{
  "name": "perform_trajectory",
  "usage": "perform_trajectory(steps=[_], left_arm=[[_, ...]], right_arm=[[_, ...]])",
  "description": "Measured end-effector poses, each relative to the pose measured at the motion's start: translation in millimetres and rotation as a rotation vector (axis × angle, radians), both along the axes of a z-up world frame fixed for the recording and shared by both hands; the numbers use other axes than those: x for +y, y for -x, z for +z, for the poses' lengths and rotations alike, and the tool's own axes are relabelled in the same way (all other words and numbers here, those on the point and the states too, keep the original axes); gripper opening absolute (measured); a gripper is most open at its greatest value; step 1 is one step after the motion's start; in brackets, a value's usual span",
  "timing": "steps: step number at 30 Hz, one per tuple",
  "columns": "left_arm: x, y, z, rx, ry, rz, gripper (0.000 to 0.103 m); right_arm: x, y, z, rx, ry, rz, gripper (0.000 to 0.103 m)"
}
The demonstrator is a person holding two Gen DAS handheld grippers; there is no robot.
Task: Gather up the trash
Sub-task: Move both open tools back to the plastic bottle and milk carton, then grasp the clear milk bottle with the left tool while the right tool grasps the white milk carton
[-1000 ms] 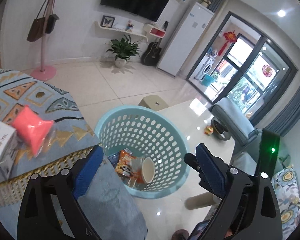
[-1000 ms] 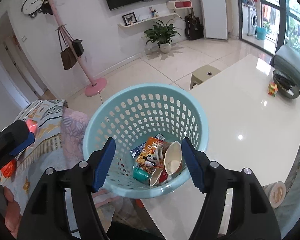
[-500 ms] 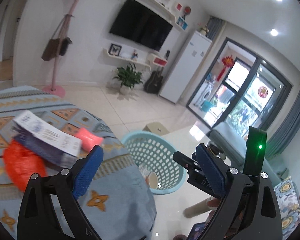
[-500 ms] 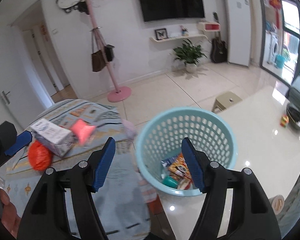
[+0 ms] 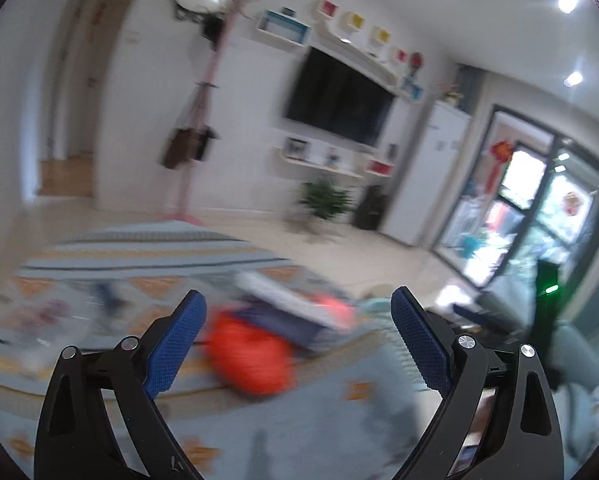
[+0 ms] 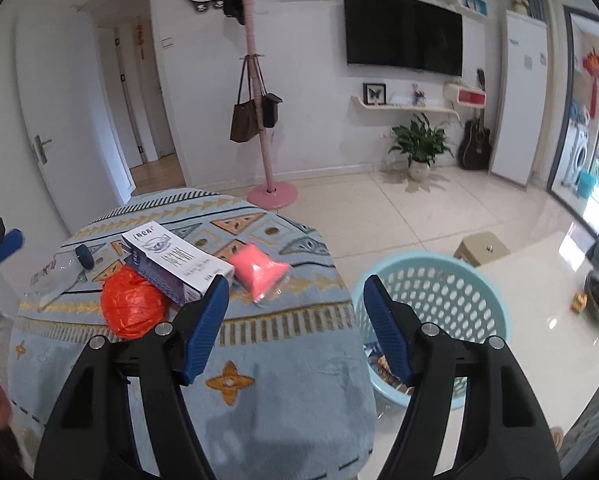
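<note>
The right gripper (image 6: 295, 320) is spread wide, nothing between its blue pads, hanging above the patterned cloth (image 6: 259, 380). On that cloth, at about ten o'clock from its left pad, sits an orange ball (image 6: 133, 306) touching a white-and-purple box (image 6: 175, 266); a pink packet (image 6: 259, 268) lies just beside the box at twelve o'clock from that pad. A clear bottle (image 6: 57, 274) lies at the cloth's nine o'clock edge. The basket (image 6: 475, 280), at three o'clock, holds wrappers (image 6: 381, 364) at its bottom. The left gripper (image 5: 295, 340) is likewise wide open and empty; its view is blurred, with the ball (image 5: 251, 354) and box (image 5: 287, 316) between its pads ahead.
</note>
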State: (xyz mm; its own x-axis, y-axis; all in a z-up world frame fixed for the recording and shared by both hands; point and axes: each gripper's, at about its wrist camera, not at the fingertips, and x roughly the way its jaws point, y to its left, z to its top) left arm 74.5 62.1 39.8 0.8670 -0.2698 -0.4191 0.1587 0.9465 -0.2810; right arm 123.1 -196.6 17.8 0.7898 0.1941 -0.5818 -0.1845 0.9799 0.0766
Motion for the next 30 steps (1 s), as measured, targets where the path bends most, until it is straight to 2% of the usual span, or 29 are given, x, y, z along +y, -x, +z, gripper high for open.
perform_trajectory(steps=[3, 6, 10, 16, 19, 23, 26, 30], left_arm=[[38, 3, -5, 0.007, -0.086, 0.087, 0.091], [82, -2, -12, 0.047, -0.119, 0.158, 0.091], [136, -12, -25, 0.119, -0.167, 0.211, 0.091], [199, -29, -49, 0.204, -0.147, 0.26, 0.091], [215, -38, -59, 0.232, -0.125, 0.261, 0.091], [223, -47, -72, 0.276, -0.065, 0.197, 0.089], [221, -51, -79, 0.294, -0.041, 0.154, 0.085], [212, -56, -89, 0.342, -0.031, 0.094, 0.08]], right_arm=[[22, -4, 1, -0.011, 0.013, 0.056, 0.066], [43, -12, 1, -0.012, 0.0, 0.128, 0.066], [71, -27, -3, -0.013, 0.038, 0.211, 0.066], [94, -60, -17, 0.013, 0.057, 0.291, 0.068], [100, -75, -24, 0.035, 0.032, 0.325, 0.068], [105, -95, -32, 0.089, -0.006, 0.375, 0.069], [106, -113, -41, 0.165, -0.04, 0.402, 0.071], [100, -126, -54, 0.261, -0.145, 0.435, 0.071]])
